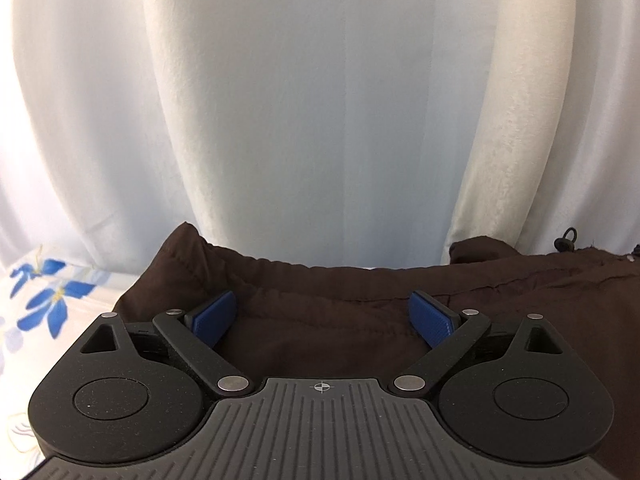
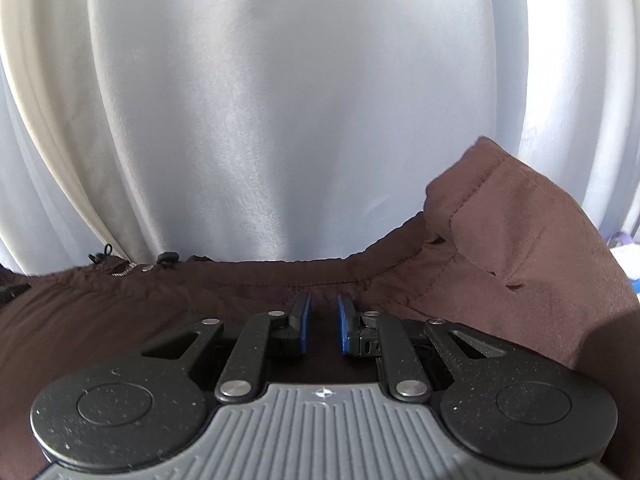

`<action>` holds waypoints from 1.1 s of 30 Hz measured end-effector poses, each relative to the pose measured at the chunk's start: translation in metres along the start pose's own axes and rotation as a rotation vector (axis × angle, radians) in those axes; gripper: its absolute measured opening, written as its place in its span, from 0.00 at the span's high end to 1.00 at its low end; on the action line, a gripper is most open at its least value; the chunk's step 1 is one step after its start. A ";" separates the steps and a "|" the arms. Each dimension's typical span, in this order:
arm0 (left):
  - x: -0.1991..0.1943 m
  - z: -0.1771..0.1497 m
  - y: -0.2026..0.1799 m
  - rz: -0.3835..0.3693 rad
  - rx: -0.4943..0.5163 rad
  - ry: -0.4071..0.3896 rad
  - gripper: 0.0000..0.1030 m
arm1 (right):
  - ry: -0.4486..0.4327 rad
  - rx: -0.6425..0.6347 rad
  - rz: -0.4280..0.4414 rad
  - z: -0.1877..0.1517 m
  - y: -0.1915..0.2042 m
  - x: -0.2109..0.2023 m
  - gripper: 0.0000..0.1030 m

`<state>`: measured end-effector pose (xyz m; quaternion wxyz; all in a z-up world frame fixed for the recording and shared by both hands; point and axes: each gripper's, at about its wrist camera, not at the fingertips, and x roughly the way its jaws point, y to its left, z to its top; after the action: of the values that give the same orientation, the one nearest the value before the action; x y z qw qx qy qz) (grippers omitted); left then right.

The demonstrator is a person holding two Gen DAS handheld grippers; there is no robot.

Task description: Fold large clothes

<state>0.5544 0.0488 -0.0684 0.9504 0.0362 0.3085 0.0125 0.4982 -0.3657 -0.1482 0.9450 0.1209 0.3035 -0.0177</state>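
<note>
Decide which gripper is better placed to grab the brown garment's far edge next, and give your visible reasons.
Probably the left gripper: its jaws are wide open over the brown garment, near the hem. The right gripper is nearly closed, with only a narrow gap.

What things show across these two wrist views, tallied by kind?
Dark brown garment: 1
Grippers: 2, the left gripper open, the right gripper with a narrow gap
White curtain: 1
Blue-flowered sheet: 1
Total: 5
</note>
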 end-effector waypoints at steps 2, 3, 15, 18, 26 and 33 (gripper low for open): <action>0.000 0.000 0.001 -0.002 0.000 0.002 0.05 | 0.001 0.017 0.012 -0.003 -0.004 -0.001 0.87; 0.001 0.001 0.002 -0.002 -0.001 0.002 0.05 | 0.000 0.026 0.018 -0.002 -0.006 -0.011 0.87; -0.016 0.008 0.009 -0.031 0.011 0.016 0.03 | -0.008 0.106 0.066 0.004 -0.017 -0.026 0.86; -0.041 0.001 0.021 0.034 0.125 -0.055 0.03 | -0.096 0.020 0.009 -0.002 -0.017 -0.059 0.56; -0.038 -0.009 0.048 0.069 -0.003 0.000 0.03 | -0.058 0.075 -0.009 -0.011 -0.034 -0.055 0.58; -0.120 -0.049 0.086 -0.141 0.072 0.075 0.02 | -0.048 0.226 0.095 -0.046 -0.095 -0.171 0.31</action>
<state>0.4279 0.1316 -0.0310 0.9348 0.0482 0.3460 -0.0642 0.3223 -0.4541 -0.1065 0.9320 0.2405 0.2708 -0.0099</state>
